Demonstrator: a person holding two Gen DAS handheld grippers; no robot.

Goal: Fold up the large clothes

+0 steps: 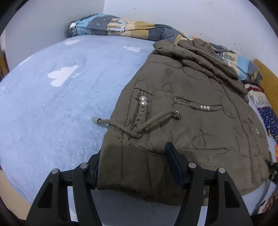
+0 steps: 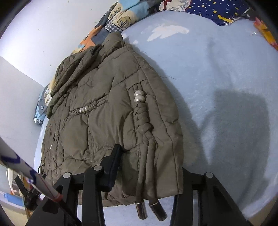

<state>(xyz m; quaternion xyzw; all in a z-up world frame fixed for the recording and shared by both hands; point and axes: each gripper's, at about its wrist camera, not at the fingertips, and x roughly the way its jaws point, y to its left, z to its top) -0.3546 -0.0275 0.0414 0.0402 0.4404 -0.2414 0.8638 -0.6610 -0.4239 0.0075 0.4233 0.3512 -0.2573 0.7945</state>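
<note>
An olive-brown padded jacket (image 1: 191, 107) lies flat on the pale blue bed (image 1: 52, 107), hem toward me, with braided cords, silver beads and metal-tipped drawstrings (image 1: 97, 120). My left gripper (image 1: 133, 151) straddles the hem's left corner. One of its fingers (image 1: 172, 154) rests on top of the fabric and the other is half hidden at the jacket's edge. My right gripper (image 2: 150, 158) straddles the other hem corner of the jacket (image 2: 104, 104), one finger (image 2: 114, 160) on the fabric, the other hidden behind it. Both stand open with flat, unpinched fabric between the jaws.
A patterned quilt (image 1: 121, 27) is bunched along the white wall behind the jacket. More printed bedding (image 2: 217, 10) lies at the far end of the bed (image 2: 217, 73). A white pole with blue marks (image 2: 26, 166) crosses the lower left of the right wrist view.
</note>
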